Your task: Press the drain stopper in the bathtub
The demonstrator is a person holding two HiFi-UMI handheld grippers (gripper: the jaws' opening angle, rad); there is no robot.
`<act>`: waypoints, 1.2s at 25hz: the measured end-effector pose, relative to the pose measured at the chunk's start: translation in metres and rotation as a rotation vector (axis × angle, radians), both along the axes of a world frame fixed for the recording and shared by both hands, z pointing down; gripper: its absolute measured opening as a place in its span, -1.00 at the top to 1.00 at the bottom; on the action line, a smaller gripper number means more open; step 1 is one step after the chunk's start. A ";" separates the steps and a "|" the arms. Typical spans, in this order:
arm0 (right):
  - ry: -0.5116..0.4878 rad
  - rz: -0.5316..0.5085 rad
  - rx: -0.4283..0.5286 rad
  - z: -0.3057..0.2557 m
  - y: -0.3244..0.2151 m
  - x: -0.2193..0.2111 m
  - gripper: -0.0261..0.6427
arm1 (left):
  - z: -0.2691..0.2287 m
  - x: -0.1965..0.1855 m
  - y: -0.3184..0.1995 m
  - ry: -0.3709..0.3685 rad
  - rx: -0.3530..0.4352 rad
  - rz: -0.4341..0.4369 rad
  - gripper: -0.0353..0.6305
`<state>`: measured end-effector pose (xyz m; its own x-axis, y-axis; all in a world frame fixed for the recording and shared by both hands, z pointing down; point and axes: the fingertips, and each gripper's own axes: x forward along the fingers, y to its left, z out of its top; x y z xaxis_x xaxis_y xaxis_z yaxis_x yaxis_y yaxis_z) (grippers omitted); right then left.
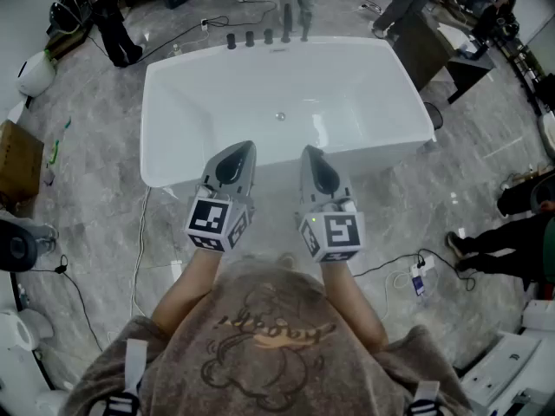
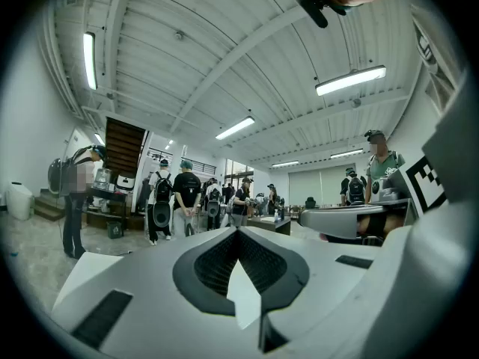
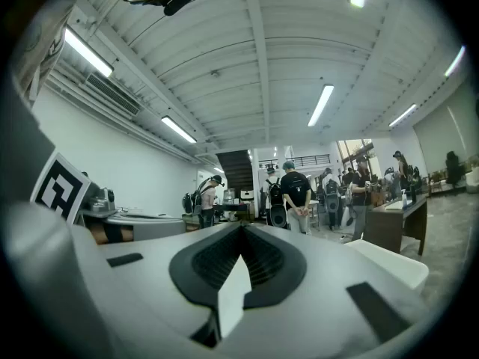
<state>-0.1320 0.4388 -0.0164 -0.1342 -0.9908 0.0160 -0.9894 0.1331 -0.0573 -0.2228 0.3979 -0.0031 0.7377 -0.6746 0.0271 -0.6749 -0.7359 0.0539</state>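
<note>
Currently, the left claw (image 1: 248, 146) and the right claw (image 1: 310, 152) are held side by side just over the near rim of the white bathtub (image 1: 158, 150), with their tips pointed toward its far end. In the left gripper view the jaws of the left claw (image 2: 238, 231) are seen brought together at the tip, the ribbed dark pads (image 2: 217, 260) facing each other with nothing caught between them. The same is seen in the right gripper view: the jaws of the right claw (image 3: 241, 227) are closed tip to tip and no object is gripped. The drain stopper (image 1: 279, 116), a small round metal disc, is set in the bathtub floor toward the far end, about midway between the two side walls, and is well apart from both claws. A row of dark tap fittings (image 1: 267, 36) is mounted along the far rim, beyond the stopper. The bathtub is stood on a grey marbled floor (image 1: 87, 206), across which thin cables (image 1: 139, 258) are trailed near the near left corner, and a power strip (image 1: 419, 278) is laid off the near right corner. People (image 2: 185, 200) are seen standing in the room behind in both gripper views.
</note>
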 end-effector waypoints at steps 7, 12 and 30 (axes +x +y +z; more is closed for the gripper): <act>0.005 0.006 0.003 0.003 0.001 0.008 0.93 | -0.002 0.008 0.002 -0.005 -0.002 0.005 0.89; 0.005 -0.007 0.008 0.002 -0.002 0.017 0.92 | -0.001 0.015 0.002 -0.011 0.001 -0.005 0.89; 0.009 -0.074 0.001 0.019 -0.037 0.066 0.92 | 0.010 0.059 -0.027 -0.007 0.003 -0.084 0.89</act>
<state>-0.0660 0.4014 0.0021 -0.2073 -0.9781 0.0164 -0.9773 0.2063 -0.0478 -0.1642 0.3713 0.0067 0.6783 -0.7342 0.0296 -0.7347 -0.6768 0.0470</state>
